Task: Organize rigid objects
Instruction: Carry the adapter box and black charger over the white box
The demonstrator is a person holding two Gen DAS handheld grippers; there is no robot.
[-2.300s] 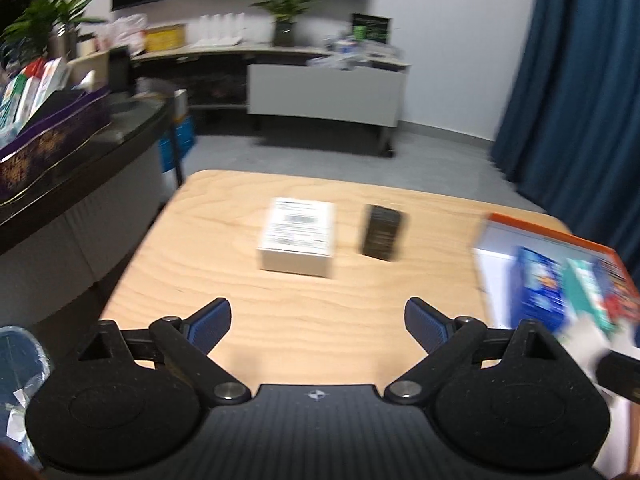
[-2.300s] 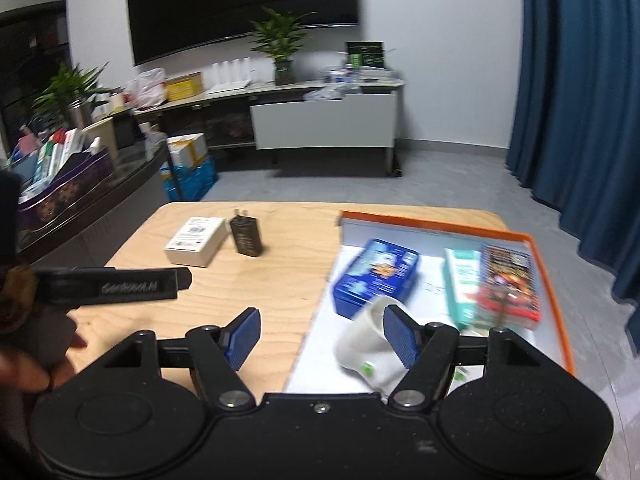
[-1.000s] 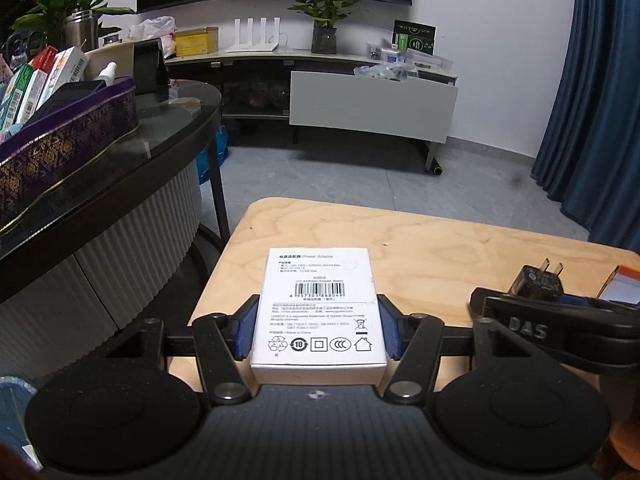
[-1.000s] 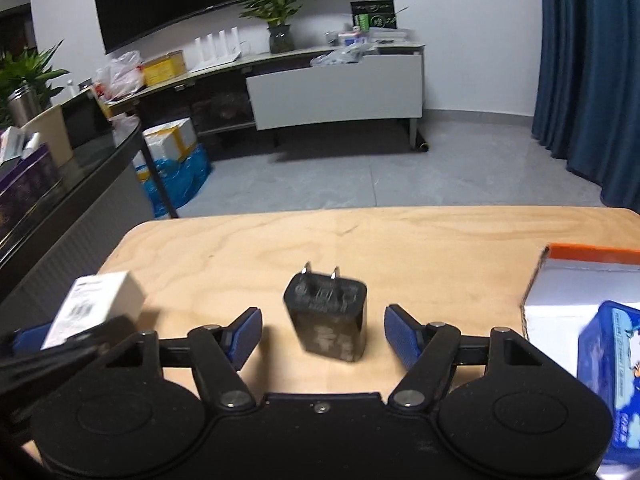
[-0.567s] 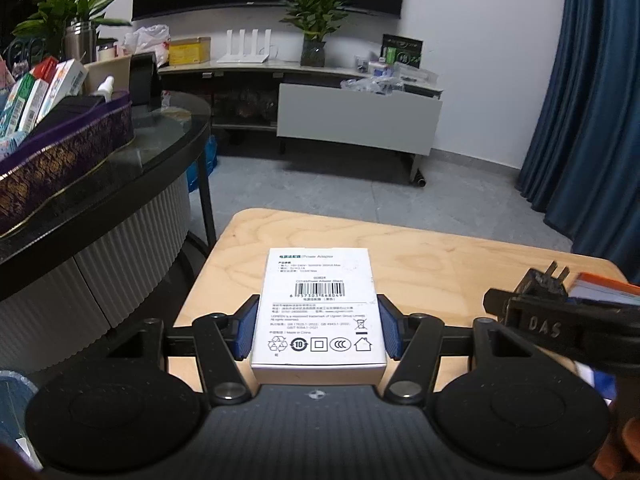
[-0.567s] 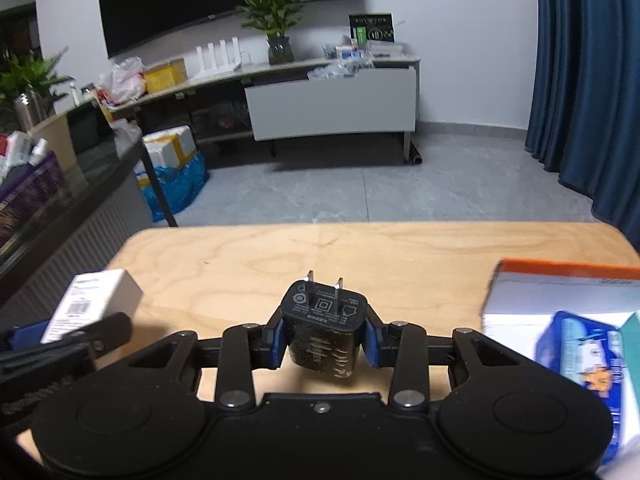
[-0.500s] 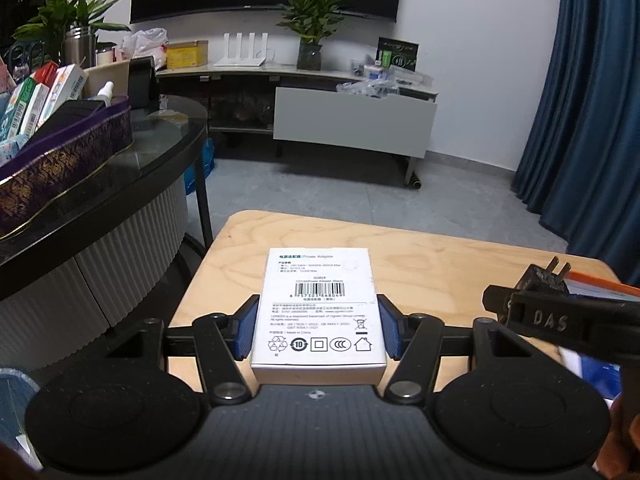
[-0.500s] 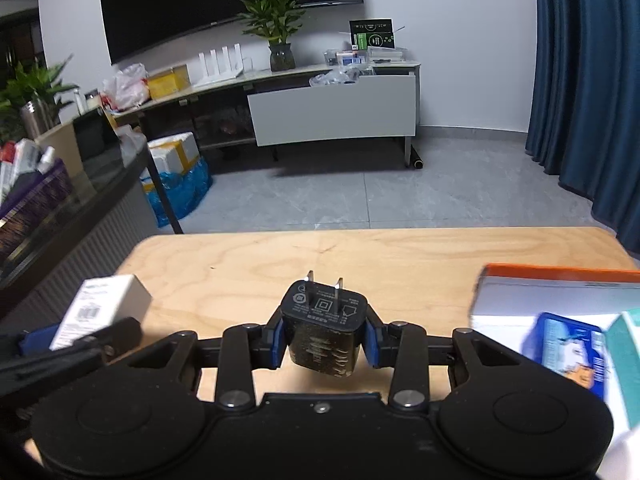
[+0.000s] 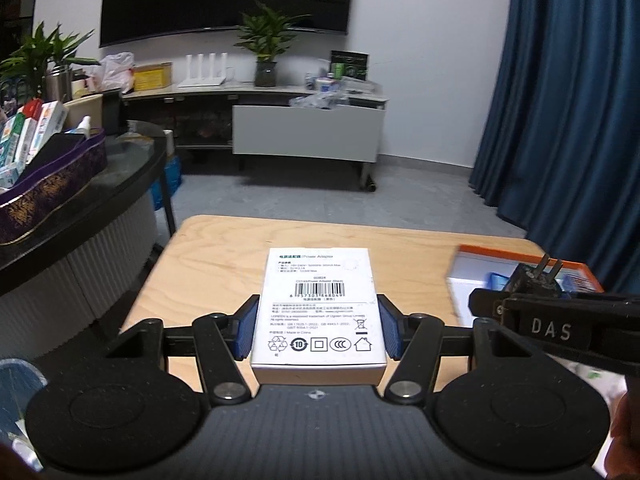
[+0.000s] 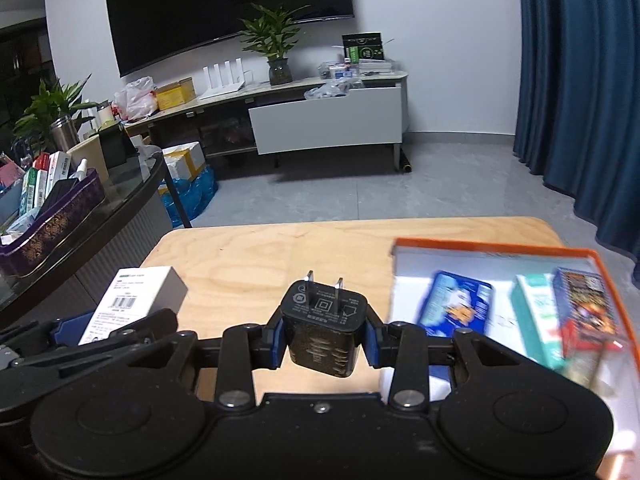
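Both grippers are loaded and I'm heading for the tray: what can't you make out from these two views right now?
- Tray: in the right wrist view its contents are motion-blurred, labels unreadable; its near end is hidden by the right gripper.
- Tray in the left wrist view: mostly hidden behind the right gripper and the charger.
- White box: its underside is unseen, held in the left gripper.

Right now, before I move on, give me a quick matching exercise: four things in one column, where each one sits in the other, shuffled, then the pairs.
Things:
1. white box
2. black plug
3. blue packet
4. potted plant

Places:
A. on the long cabinet by the wall
B. clamped in the left gripper
C. lying in the orange-edged tray
D. clamped in the right gripper

Pairs: 1-B, 2-D, 3-C, 4-A
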